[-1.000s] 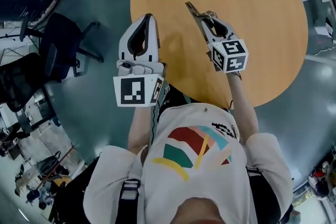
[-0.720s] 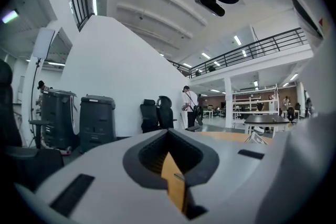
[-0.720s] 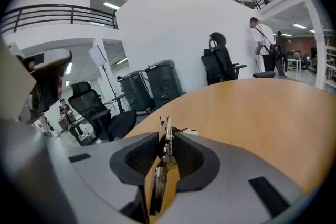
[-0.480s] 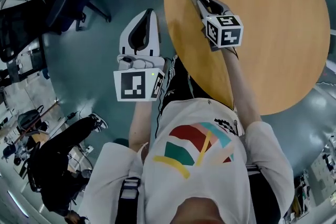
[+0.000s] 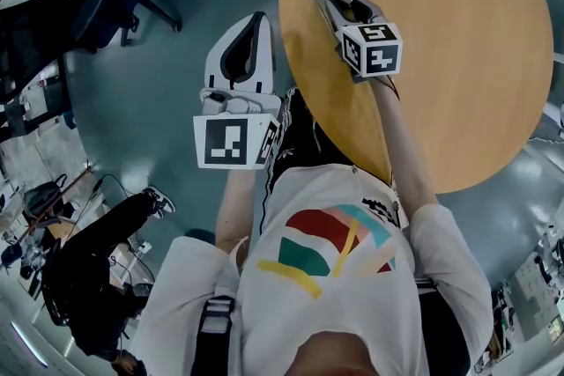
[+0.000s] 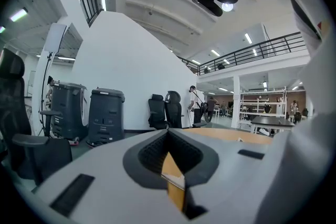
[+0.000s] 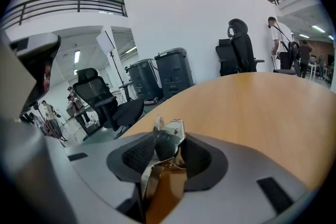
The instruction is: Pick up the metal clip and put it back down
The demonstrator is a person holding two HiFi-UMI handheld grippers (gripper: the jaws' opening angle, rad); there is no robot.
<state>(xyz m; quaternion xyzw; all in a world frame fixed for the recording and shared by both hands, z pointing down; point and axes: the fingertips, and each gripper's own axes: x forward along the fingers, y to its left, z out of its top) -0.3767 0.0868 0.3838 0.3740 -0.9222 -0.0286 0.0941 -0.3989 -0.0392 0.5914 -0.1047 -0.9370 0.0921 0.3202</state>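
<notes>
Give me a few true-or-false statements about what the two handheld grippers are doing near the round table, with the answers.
1. The right gripper has a metal clip between its jaws. True; those jaws are opening at this moment.
2. The left gripper holds a second clip. False: its jaws are together with nothing between them.
3. The table is round with a wood-coloured top. True.
4. The left gripper hangs over the middle of the table. False: it is beside the table's edge, over the floor.
</notes>
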